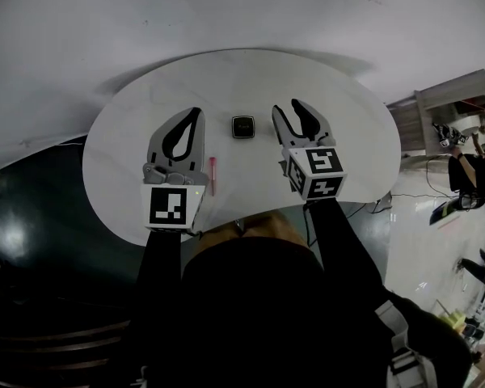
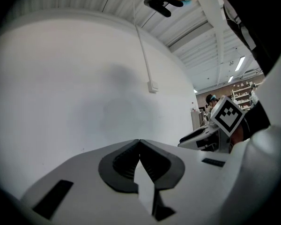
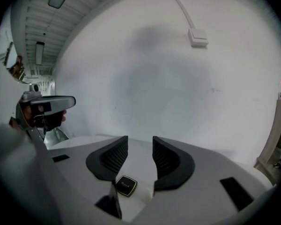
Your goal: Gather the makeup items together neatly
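A small black square compact (image 1: 242,127) lies on the white round table (image 1: 129,128), between my two grippers. It also shows low between the right jaws in the right gripper view, as the compact (image 3: 126,185). A thin pink tube (image 1: 212,175) lies nearer the front edge, just right of the left gripper. My left gripper (image 1: 197,111) is shut with nothing in it, and its tips meet in its own view (image 2: 139,141). My right gripper (image 1: 289,108) is open and empty, to the right of the compact, with a clear gap between its pads (image 3: 140,149).
Bare white tabletop (image 1: 250,79) stretches beyond both grippers to the far rim. Dark floor (image 1: 32,217) lies to the left of the table. Shelving and clutter (image 1: 457,111) stand at the right. A white wall (image 3: 168,78) fills both gripper views.
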